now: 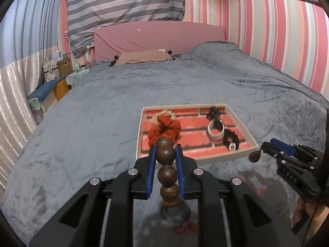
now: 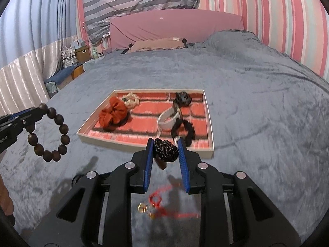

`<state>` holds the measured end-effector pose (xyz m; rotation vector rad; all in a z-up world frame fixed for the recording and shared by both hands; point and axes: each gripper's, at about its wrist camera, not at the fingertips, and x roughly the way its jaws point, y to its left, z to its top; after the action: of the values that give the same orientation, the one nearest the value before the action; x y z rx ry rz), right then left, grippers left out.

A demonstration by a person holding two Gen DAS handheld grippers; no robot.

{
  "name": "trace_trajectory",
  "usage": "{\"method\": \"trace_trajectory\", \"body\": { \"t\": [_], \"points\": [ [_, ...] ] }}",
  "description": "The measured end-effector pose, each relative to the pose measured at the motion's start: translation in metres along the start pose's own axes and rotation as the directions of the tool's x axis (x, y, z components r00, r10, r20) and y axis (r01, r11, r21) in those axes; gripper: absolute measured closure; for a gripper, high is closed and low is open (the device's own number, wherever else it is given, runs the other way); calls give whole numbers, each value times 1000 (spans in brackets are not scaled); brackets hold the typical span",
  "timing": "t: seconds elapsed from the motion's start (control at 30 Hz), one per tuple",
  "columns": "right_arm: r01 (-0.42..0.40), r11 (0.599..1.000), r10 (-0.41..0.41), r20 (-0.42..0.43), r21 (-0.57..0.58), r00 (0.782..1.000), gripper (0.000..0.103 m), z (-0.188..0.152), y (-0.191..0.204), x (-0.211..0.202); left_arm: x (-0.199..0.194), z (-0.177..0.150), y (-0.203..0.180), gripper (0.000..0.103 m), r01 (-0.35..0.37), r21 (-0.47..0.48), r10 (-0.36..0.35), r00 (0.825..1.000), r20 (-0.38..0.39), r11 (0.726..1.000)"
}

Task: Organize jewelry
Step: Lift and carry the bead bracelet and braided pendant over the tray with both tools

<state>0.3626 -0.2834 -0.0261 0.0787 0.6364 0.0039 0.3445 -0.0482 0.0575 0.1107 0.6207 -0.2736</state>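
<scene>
Two pieces are up in the air at once: the wooden bead bracelet (image 2: 49,132) hangs at the left edge of the right wrist view, pinched by the left gripper (image 1: 165,151), whose blue pads clamp one bead while the rest of the loop dangles free. Centre frame in that same view, the right gripper (image 2: 166,148) is closed around a black braided knot (image 2: 166,150) with a brown wooden piece just below it. Beyond both tools, mid-frame, sits the tray (image 2: 207,150) with its red brick-pattern lining, already carrying an orange scrunchie (image 2: 113,114), a cream scrunchie (image 2: 130,99), a white band (image 2: 167,120) and black cords (image 2: 183,128). Low in the frame, on the grey blanket (image 2: 257,123), a red string with small gold beads (image 2: 156,202) waits outside the tray. Risks from here: the bracelet hangs by a single round bead, so a quick swing could roll it out of the pads; the knot, dropped on the crowded right side, could tangle with the black cords; either tool coming in low could nudge the tray's near wall on the soft bedding. Writing: only a partial "bot.AI" on the left tool's body; digits on the right tool are not legible.
</scene>
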Motion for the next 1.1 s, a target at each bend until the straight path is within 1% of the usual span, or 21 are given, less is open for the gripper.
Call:
{"method": "trace_trajectory", "body": {
  "t": [0.2,0.37,0.5,0.63,0.87,0.93,1.1],
  "points": [
    [15,1000,-15,-5,-8,1000,79,27,-6,35,38,28,-9,84,26,1,-26,1000,-2,1000],
    [20,1000,-20,-23,7,1000,79,37,-15,65,81,37,-13,84,44,-13,-44,998,-36,999],
    [29,1000,-29,-50,6,998,79,35,-22,90,120,32,-8,84,34,-22,-35,996,-83,999],
    [45,999,-44,-79,11,996,79,27,-31,113,142,22,2,84,13,-24,-16,993,-118,1000],
    [84,996,-84,-119,-1,989,79,17,-36,136,168,7,17,84,-44,-17,41,988,-151,999],
    [91,996,-89,-132,7,987,79,16,-40,141,176,3,23,84,-51,-25,46,984,-171,998],
    [102,995,-99,-161,13,982,79,10,-44,152,195,-8,28,84,-89,-9,85,974,-209,996]
  ]
}}
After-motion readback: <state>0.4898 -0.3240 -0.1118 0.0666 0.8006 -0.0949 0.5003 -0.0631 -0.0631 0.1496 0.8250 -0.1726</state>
